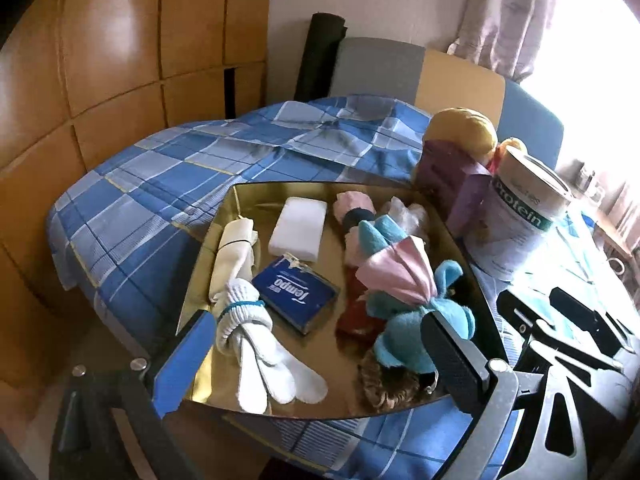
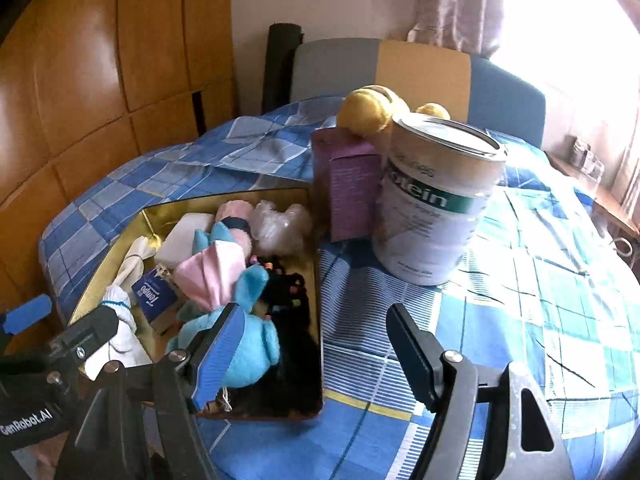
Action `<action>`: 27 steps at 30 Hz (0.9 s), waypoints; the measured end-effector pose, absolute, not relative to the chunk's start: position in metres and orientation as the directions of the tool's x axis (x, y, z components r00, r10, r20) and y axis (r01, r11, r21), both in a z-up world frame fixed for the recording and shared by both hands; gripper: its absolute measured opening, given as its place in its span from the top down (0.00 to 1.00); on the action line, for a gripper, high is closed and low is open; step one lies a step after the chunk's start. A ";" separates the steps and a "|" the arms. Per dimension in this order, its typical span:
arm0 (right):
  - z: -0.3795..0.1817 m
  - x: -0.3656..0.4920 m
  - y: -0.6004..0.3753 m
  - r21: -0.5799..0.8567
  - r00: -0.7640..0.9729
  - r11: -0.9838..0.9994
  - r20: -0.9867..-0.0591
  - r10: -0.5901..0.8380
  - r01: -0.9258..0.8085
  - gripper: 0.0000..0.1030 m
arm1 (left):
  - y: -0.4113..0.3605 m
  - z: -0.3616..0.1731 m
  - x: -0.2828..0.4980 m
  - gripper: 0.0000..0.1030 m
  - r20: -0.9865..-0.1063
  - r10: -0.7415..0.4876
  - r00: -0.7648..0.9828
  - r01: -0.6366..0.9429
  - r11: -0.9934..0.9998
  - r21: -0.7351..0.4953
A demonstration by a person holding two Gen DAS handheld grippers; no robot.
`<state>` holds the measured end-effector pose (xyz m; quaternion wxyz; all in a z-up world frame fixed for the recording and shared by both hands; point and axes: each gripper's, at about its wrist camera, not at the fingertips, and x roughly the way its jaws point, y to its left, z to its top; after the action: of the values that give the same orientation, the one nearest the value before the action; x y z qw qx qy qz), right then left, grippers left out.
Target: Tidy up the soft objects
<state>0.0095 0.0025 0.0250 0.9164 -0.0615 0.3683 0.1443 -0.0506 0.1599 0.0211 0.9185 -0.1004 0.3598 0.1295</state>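
right claw [image 2: 316, 352] wide, empty, over the tray's [image 2: 320, 360] edge | left claw [image 1: 316, 344] wide, empty | blue plush [image 1: 400, 320] heaped in tray | risk: a finger snags the plush, or tips the protein can [image 2: 436, 200]

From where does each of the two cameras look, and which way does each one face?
Left wrist: sits behind the open left claw, looking down at the gold tray of soft things; the right claw shows at the lower right.
Right wrist: sits behind the open, empty right claw, looking over the tray's right edge and the blue checked cloth; the left claw shows at the lower left.
Shared: tray, blue plush toy, white protein can.
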 end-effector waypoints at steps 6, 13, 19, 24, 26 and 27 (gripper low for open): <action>0.026 0.008 -0.002 0.000 0.695 0.955 -0.685 0.217 -0.298 0.28 | 0.156 0.021 -0.050 0.00 -0.685 0.186 0.705 -0.308 0.949 -0.060; 0.025 0.008 -0.003 0.009 0.691 0.955 -0.689 0.220 -0.295 0.28 | 0.156 0.021 -0.049 0.00 -0.687 0.189 0.702 -0.310 0.949 -0.055; 0.024 0.009 -0.002 0.010 0.687 0.955 -0.692 0.221 -0.297 0.28 | 0.157 0.020 -0.049 0.00 -0.688 0.191 0.700 -0.311 0.949 -0.053; 0.024 0.009 -0.001 0.011 0.685 0.955 -0.694 0.221 -0.297 0.28 | 0.158 0.018 -0.048 0.00 -0.691 0.193 0.697 -0.315 0.948 -0.053; 0.023 0.008 -0.001 0.011 0.684 0.954 -0.695 0.223 -0.300 0.28 | 0.158 0.018 -0.050 0.00 -0.690 0.196 0.696 -0.317 0.947 -0.051; 0.023 0.008 -0.001 0.011 0.683 0.954 -0.695 0.224 -0.300 0.28 | 0.158 0.018 -0.050 0.00 -0.690 0.197 0.696 -0.317 0.947 -0.049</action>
<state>0.0085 -0.0010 0.0234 0.9160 -0.0517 0.3713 0.1430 -0.0497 0.1579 0.0183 0.9172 -0.0820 0.3637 0.1401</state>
